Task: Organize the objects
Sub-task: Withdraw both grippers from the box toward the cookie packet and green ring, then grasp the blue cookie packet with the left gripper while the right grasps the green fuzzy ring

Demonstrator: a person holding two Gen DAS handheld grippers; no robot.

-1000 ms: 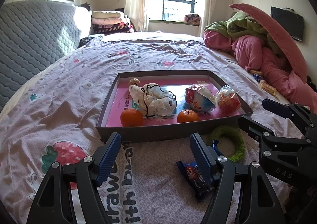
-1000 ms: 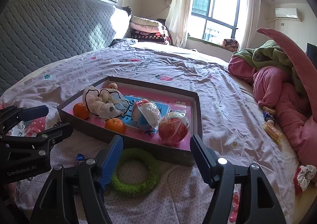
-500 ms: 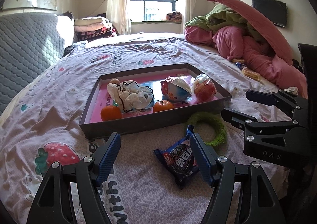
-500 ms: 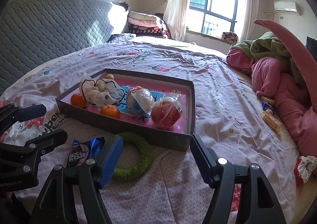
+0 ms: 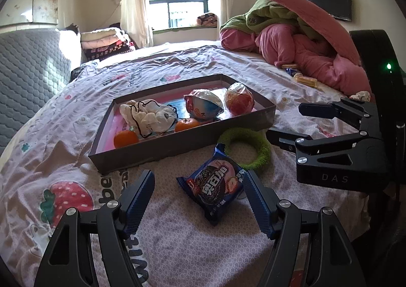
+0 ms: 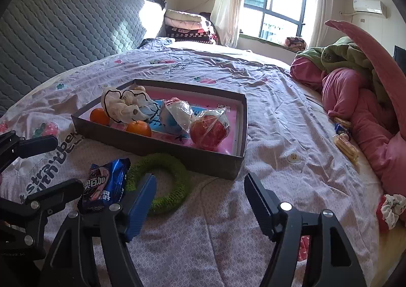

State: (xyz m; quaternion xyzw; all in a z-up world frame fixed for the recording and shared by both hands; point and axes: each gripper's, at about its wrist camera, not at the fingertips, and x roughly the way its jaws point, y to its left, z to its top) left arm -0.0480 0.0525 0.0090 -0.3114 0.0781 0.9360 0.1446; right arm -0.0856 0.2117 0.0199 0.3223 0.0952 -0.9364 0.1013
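A blue snack packet (image 5: 215, 188) (image 6: 105, 185) lies on the bedsheet in front of a grey tray (image 5: 152, 152) (image 6: 177, 150). My left gripper (image 5: 198, 185) (image 6: 66, 164) is open, and the packet lies just ahead between its blue fingers, untouched. A green fuzzy ring (image 5: 256, 150) (image 6: 175, 193) rests against the tray's near wall. My right gripper (image 6: 200, 183) (image 5: 285, 122) hovers open with nothing in it; its left finger overlaps the ring. The tray holds two oranges (image 5: 125, 138), a white cloth with black cord (image 5: 149, 117) and two wrapped balls (image 6: 208, 131).
Pink and green bedding (image 5: 304, 58) is heaped at the right, with loose snack packs (image 6: 345, 145) beside it. A floral scrunchie (image 6: 390, 210) lies near the bed's right edge. A grey quilted headboard (image 6: 63, 40) stands on the left, folded blankets (image 5: 104, 43) at the back.
The left gripper has drawn back from the tray and rolled, so the blue packet has come from beside its right finger to between both fingers. The right gripper has pulled back slightly.
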